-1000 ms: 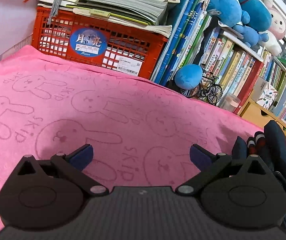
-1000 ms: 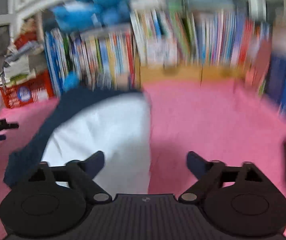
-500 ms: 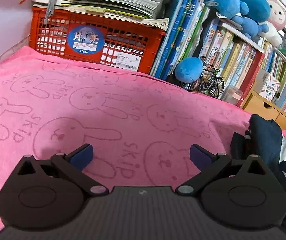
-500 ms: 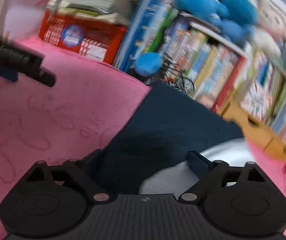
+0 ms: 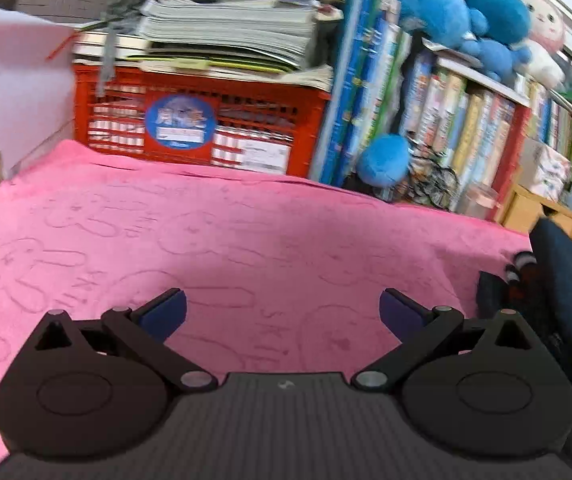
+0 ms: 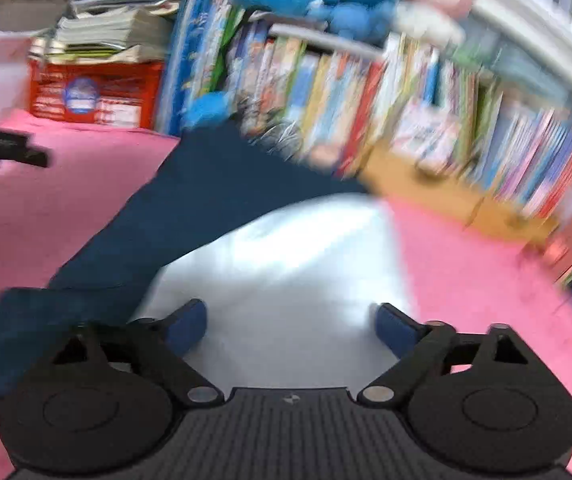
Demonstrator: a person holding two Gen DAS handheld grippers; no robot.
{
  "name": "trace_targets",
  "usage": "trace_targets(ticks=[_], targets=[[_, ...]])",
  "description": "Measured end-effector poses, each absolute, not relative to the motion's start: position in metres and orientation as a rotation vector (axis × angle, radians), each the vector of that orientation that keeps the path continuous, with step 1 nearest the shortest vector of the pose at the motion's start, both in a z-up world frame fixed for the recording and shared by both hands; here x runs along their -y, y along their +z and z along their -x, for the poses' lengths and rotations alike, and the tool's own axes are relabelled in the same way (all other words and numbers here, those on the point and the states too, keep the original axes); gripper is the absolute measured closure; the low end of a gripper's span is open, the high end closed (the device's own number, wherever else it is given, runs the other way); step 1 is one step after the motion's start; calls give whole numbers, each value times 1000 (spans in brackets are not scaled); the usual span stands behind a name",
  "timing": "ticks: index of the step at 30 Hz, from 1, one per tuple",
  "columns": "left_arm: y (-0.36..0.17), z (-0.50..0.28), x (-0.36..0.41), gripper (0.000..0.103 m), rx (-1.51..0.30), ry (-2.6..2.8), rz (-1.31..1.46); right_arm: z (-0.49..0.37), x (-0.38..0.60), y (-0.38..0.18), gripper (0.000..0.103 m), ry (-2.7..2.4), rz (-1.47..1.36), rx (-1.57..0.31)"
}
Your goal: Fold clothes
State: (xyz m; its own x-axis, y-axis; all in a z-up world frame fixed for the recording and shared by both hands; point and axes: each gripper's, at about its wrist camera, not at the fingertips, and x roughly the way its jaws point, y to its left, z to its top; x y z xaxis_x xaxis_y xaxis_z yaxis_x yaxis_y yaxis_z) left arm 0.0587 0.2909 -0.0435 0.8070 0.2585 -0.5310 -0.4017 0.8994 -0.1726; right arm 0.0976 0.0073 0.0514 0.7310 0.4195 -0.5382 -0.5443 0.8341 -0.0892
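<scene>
Since half a second ago: right wrist view has swung right, more white of the garment now under the right claw (image 6: 291, 322); left view shifted up slightly, crate now sits lower in frame; both views motion-blurred.

Right claw: released, fingers wide apart, nothing between them; hovering over the white part of the garment (image 6: 286, 272). Left claw (image 5: 282, 314): released too, fingers spread over bare pink towel (image 5: 206, 240), gripping nothing.

Garment: navy sleeve and shoulder, white body panel, lying flat on the pink rabbit-print towel covering the counter; in the left view only its navy edge (image 5: 566, 280) shows at far right, with a small striped bit beside it, unclear what.

Surroundings: red crate (image 5: 190, 128) with a round blue sticker, paper stack on top; row of books (image 5: 466, 132) behind the towel; blue plush toys (image 5: 466, 4) above; blue ball (image 5: 384, 160) and a small bicycle model near the books. The left claw's tip pokes in at the right view's left edge.

Orientation: navy sleeve's long axis runs diagonally from near-left to far-centre in the right view; white panel spreads right of it.
</scene>
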Motion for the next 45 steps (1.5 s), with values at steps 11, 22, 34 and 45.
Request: trace_targets(ticks=[11,22,34,45], targets=[[-1,-74,-162,0,-529,-5,142,-86,6,26,7,685,235,-630],[-49,-78,-167,0,-593,-34,159,-93,100,72,0,682,46,-501],[-56,-81,-181,0,-629,-79,264,-298,-33,13,0,368,152,-849],[-62,-81,-182,0,-623,-94,274,-320,-29,16,0,329,91,-844]])
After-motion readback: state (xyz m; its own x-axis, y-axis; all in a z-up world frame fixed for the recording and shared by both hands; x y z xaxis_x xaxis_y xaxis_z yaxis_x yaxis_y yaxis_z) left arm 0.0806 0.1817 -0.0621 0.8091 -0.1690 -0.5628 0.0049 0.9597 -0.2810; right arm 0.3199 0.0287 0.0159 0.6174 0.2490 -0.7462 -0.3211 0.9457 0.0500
